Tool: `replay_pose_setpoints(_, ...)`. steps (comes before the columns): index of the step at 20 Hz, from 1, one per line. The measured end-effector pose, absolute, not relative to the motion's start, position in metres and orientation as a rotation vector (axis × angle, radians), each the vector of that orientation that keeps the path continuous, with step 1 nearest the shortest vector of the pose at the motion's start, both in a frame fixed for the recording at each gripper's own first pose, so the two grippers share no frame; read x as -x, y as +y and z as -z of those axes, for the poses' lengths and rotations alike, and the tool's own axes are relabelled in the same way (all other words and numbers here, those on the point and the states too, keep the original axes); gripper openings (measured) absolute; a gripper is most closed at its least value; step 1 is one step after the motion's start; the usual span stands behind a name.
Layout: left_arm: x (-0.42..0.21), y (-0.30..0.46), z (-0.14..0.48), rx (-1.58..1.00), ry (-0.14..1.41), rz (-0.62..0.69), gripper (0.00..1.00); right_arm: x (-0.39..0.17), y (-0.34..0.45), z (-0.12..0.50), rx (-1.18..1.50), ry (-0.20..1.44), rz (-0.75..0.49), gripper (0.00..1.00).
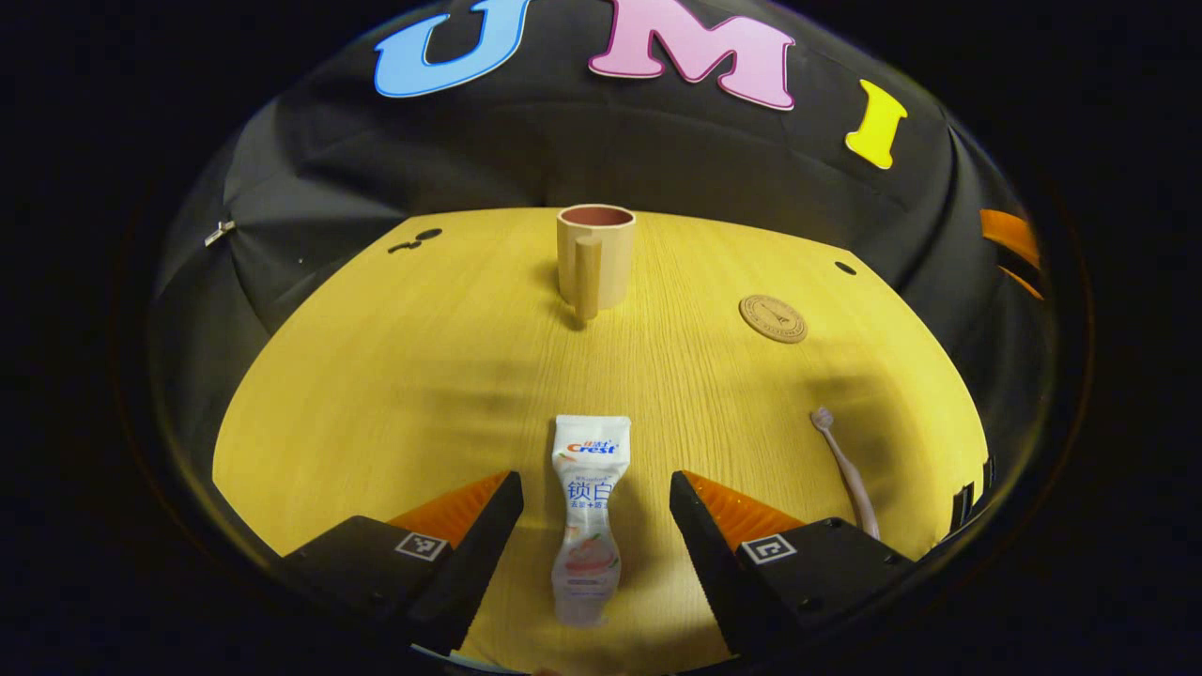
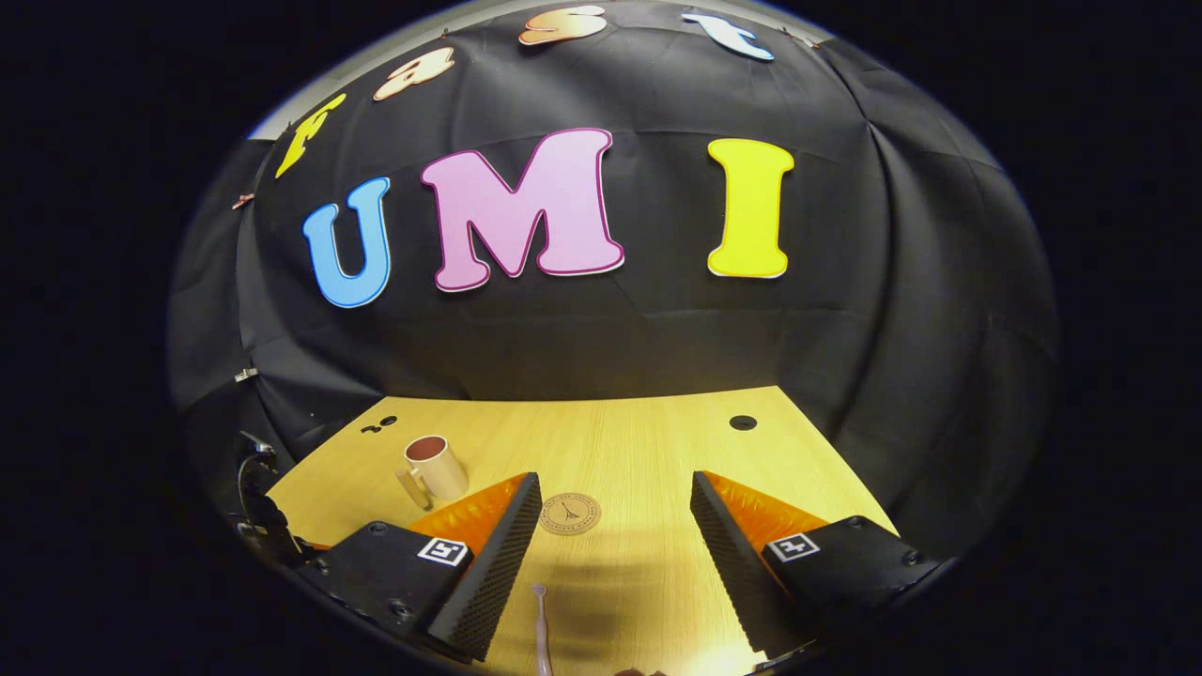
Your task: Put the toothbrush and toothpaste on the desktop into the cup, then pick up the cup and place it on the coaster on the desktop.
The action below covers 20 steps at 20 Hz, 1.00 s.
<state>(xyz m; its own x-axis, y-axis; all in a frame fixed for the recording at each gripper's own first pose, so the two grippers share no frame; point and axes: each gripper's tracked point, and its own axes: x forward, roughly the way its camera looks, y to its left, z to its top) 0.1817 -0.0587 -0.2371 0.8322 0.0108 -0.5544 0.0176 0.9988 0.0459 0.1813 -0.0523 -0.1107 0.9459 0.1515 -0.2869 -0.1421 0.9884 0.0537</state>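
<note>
In the left gripper view a white toothpaste tube [image 1: 588,512] lies flat on the wooden desktop [image 1: 423,376], lengthwise between the fingers of my left gripper [image 1: 595,493], which is open and not touching it. A pale toothbrush [image 1: 845,469] lies to its right. The tan cup [image 1: 594,255], handle toward me, stands upright at the far side, with the round coaster [image 1: 773,318] to its right. In the right gripper view my right gripper [image 2: 615,498] is open above the desktop; the toothbrush [image 2: 541,629] lies below it, the coaster [image 2: 569,514] just ahead and the cup [image 2: 434,468] at the left.
Small dark holes [image 1: 845,268] mark the desktop near its far corners [image 2: 742,422]. Black cloth walls close in the back and sides. At the left edge of the right gripper view a dark object [image 2: 258,512] shows beside the desk.
</note>
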Motion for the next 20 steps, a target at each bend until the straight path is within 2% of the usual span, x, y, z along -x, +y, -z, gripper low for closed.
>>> replay_pose_setpoints(7,-0.182,-0.056,0.266,-0.066,0.654,-0.021,0.96,-0.175,-0.055,0.126,-0.007,0.326,-0.160,0.99)
replay_pose_setpoints(9,-0.182,-0.051,0.269,-0.088,0.673,-0.038,0.92,-0.170,-0.055,0.133,-0.010,0.342,-0.164,0.99)
replay_pose_setpoints(13,-0.189,-0.056,0.269,-0.114,0.671,-0.002,0.71,-0.165,-0.051,0.144,-0.001,0.369,-0.169,0.99)
replay_pose_setpoints(15,-0.190,-0.056,0.266,-0.125,0.652,0.002,0.53,-0.162,-0.047,0.153,0.006,0.386,-0.177,0.99)
replay_pose_setpoints(16,-0.189,-0.056,0.267,-0.131,0.656,0.000,0.32,-0.160,-0.044,0.158,0.007,0.405,-0.184,0.99)
replay_pose_setpoints(17,-0.190,-0.058,0.267,-0.142,0.661,0.006,0.35,-0.156,-0.044,0.165,0.012,0.439,-0.186,0.98)
replay_pose_setpoints(20,-0.192,-0.060,0.266,-0.132,0.667,0.032,0.27,-0.150,-0.040,0.182,0.018,0.493,-0.194,0.98)
